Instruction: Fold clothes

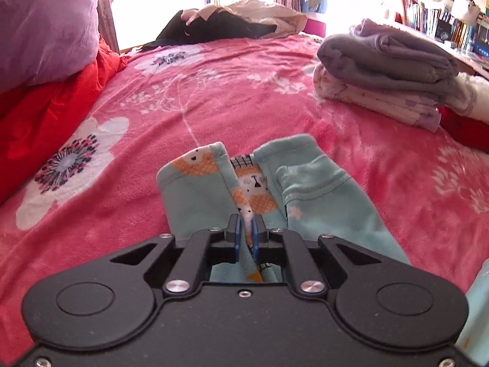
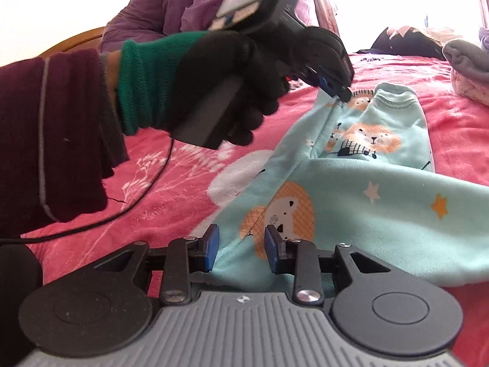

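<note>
Two handheld grippers are working a mint-green child's garment [image 1: 308, 189] that is lying on a pink floral bedspread [image 1: 214, 98]. Seen from its own camera, the left gripper [image 1: 247, 229] is pinching a raised fold of the printed fabric between its blue pads [image 1: 236, 232], the jaws pressed almost together with only the thin ridge of cloth between them. The right-wrist view is showing that same tool from the side: a person's hand in a black glove with a green cuff [image 2: 232, 91] is gripping its handle while the tips are biting the garment's edge just beside a lion print, and the cloth is lifting into a slanted ridge beneath them. A dark red sleeve [image 2: 52, 134] is covering the forearm and a thin black cable [image 2: 146, 195] is trailing across the bedspread. The right gripper [image 2: 241, 244] is sitting at the near end of the garment with its jaws partly apart, a fold of mint cloth with an orange lion print filling the gap between them; whether the pads are actually pressing on it cannot be told. Beyond the garment, a stack of folded clothes [image 1: 385, 73] with a grey piece on top is resting toward the right side of the bed, a dark heap of clothing [image 1: 220, 27] is lying at the far edge, and a lilac pillow [image 1: 45, 21] is sitting over red bedding [image 1: 52, 113] on the left.
</note>
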`<move>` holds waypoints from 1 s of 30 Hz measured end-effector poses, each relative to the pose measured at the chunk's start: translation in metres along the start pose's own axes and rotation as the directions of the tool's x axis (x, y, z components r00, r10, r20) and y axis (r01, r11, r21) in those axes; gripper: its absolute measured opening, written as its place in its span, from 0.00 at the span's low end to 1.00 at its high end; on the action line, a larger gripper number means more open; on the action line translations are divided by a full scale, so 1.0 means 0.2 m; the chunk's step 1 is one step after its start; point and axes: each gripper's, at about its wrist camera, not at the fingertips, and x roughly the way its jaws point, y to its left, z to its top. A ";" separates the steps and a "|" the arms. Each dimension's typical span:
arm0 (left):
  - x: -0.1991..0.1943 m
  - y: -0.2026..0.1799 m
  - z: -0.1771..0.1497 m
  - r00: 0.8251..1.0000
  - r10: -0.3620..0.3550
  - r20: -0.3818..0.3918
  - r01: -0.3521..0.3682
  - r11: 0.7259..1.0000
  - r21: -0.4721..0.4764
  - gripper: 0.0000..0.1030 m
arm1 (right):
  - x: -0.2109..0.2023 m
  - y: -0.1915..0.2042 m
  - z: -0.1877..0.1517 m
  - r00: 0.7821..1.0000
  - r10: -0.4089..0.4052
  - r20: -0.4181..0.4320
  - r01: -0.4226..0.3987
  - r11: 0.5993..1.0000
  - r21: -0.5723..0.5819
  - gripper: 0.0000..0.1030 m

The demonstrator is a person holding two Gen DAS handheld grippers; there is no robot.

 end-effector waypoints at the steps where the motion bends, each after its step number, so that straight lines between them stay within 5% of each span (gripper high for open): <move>1: 0.03 0.00 -0.01 1.000 -0.003 -0.010 0.003 1.000 -0.014 0.06 | -0.01 0.00 0.00 1.000 -0.001 0.012 0.001 1.000 -0.007 0.33; 5: 0.06 0.03 -0.02 0.999 -0.039 -0.014 0.038 0.998 -0.047 0.11 | -0.02 0.02 -0.02 0.996 0.029 0.080 -0.025 0.999 -0.046 0.33; 8: 0.00 0.06 0.01 0.993 -0.114 -0.010 0.113 0.992 -0.052 0.31 | 0.02 0.02 -0.03 0.999 0.029 0.032 -0.027 0.999 -0.043 0.35; 13: -0.10 0.18 0.09 0.993 -0.090 0.079 0.097 0.991 -0.090 0.27 | 0.04 -0.01 -0.03 0.999 0.032 -0.025 -0.032 0.999 0.003 0.36; 17: 0.02 0.26 0.15 0.996 -0.054 0.064 0.061 0.992 -0.112 0.17 | 0.03 -0.01 -0.03 0.999 0.030 -0.031 -0.030 1.000 0.008 0.36; 22: 0.22 0.19 0.15 1.000 -0.016 0.005 0.016 0.998 -0.057 0.16 | 0.03 -0.01 -0.04 0.999 0.030 -0.041 -0.030 1.000 0.009 0.36; 30: 0.15 0.18 0.16 1.000 -0.011 0.027 0.012 0.998 -0.054 0.17 | 0.05 -0.01 -0.03 0.998 0.033 -0.051 -0.032 0.999 0.015 0.37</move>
